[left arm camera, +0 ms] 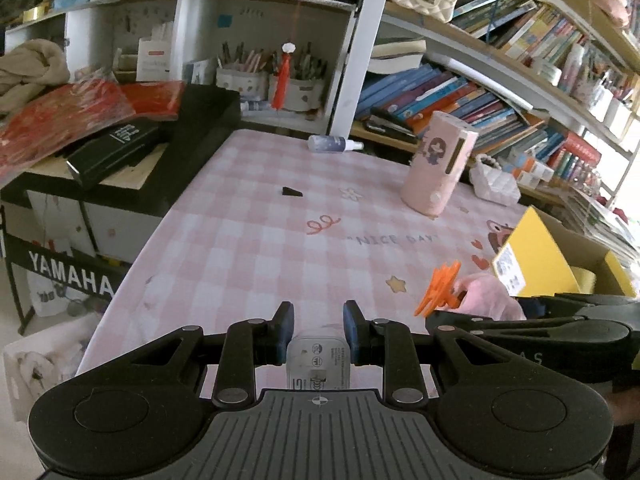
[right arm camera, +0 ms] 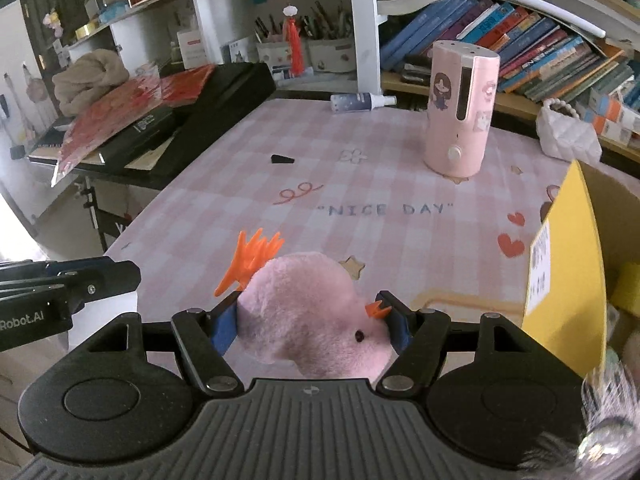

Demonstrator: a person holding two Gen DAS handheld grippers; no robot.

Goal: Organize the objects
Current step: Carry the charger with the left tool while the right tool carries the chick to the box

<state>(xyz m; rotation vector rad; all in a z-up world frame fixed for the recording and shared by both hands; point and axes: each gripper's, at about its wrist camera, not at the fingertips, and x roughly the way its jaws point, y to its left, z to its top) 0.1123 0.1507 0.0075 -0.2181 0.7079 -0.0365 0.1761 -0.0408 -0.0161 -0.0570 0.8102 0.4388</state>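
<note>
Left wrist view shows the left claw [left arm camera: 318, 322] pitched down over the near edge of the tabletop [left arm camera: 256, 240], its blue pads clamped on a small white charger block [left arm camera: 318, 360], a smooth boxy piece with grey printed marks on its face. Right wrist view shows the right claw [right arm camera: 310, 318] tilted down likewise, its two jaws pressed into the sides of one pink plush toy [right arm camera: 312, 316], fluffy and rounded, with a black bead eye, an orange beak and orange spiky plastic feet that stick up at its far left. Both held things hang above the pink checked cloth, nearer the cameras than the pink humidifier [right arm camera: 460, 108], a smooth upright cylinder with a round knob low on its front. Beyond the humidifier to its left lies one spray bottle [right arm camera: 360, 101] on its side; left of the humidifier and a little nearer sits one small black wedge [right arm camera: 282, 159]. Right of the humidifier and nearer stands one open yellow cardboard box [right arm camera: 568, 248], beside the plush.
</note>
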